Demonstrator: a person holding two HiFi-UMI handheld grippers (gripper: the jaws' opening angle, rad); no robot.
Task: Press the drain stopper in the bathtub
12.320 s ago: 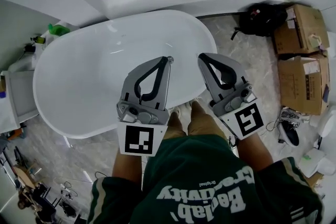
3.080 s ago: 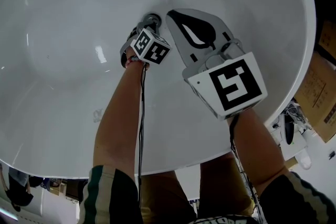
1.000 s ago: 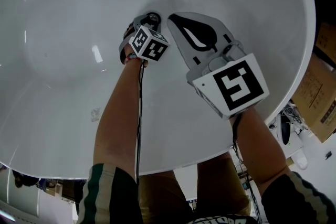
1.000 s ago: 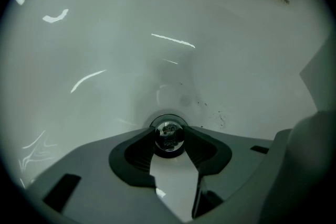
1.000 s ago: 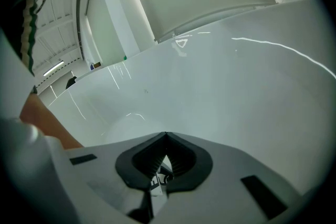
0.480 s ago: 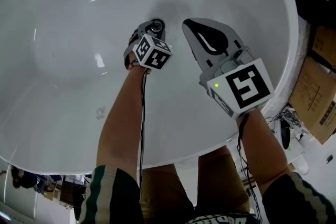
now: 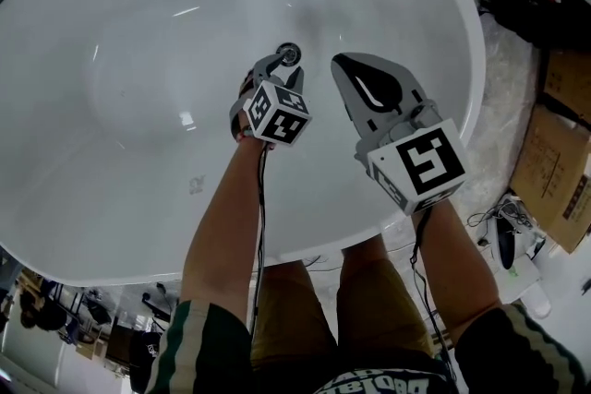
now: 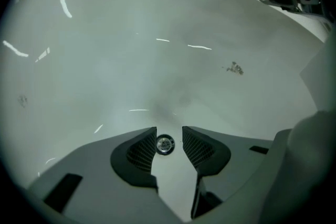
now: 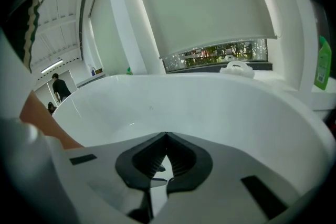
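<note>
The round chrome drain stopper (image 7: pixel 289 53) sits in the floor of the white bathtub (image 7: pixel 129 125). My left gripper (image 7: pixel 273 63) hovers just short of it, its marker cube toward me. In the left gripper view the stopper (image 8: pixel 165 145) shows in the gap between the tips of the left gripper (image 8: pixel 169 139), which is open and touches nothing. My right gripper (image 7: pixel 342 63) hangs beside it to the right, above the tub wall. In its own view the right gripper (image 9: pixel 166 135) is shut on nothing, tips touching.
The tub rim (image 7: pixel 462 60) curves close on the right. Beyond it on the floor are cardboard boxes (image 7: pixel 554 134), a black bag (image 7: pixel 526 0) and shoes (image 7: pixel 508 240). A green bottle (image 9: pixel 324 63) stands on the ledge behind the tub. A person (image 9: pixel 58 86) stands far off.
My left gripper has drawn back off the stopper, which now shows uncovered ahead of its tips. Both grippers sit further from the tub floor, and more rim and room floor show.
</note>
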